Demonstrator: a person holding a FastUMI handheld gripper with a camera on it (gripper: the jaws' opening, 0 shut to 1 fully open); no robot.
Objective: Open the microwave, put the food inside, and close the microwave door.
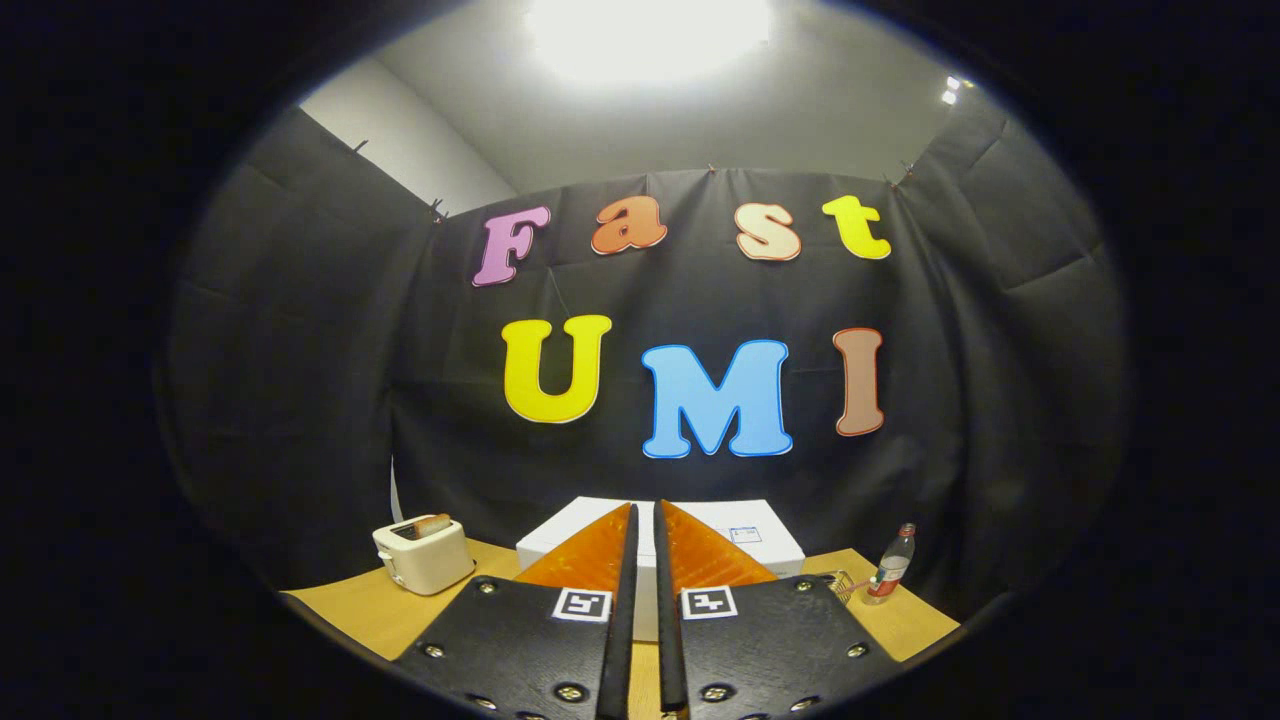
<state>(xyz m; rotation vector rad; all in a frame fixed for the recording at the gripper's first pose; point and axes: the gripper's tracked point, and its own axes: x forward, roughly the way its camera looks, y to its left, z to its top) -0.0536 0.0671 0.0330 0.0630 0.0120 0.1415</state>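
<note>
1. My gripper (645,520) is held up above the wooden table (350,610), its two fingers drawn in narrow with only a thin slit between them and nothing held there.
2. Straight ahead, partly hidden behind my fingers, sits a white box-shaped appliance, the microwave (770,545). I see mostly its flat top and a small label on it; I cannot tell from here whether its door stands open or closed.
3. To the left of the microwave, well apart from it, a cream toaster (425,555) stands on the table with a browned slice of bread (432,524) poking out of its slot.
4. To the right of the microwave, near the far corner of the table, a clear bottle (890,565) with a red band stands upright.
5. Just beside the bottle, between it and the microwave, a small wire rack (843,582) peeks out from behind my right finger; what it holds is too small to tell.
6. Behind everything hangs the black cloth wall (300,350) of the booth, and a bright ceiling light (650,35) glares overhead.
7. My own fingers block the middle of the microwave and the table strip before it.
</note>
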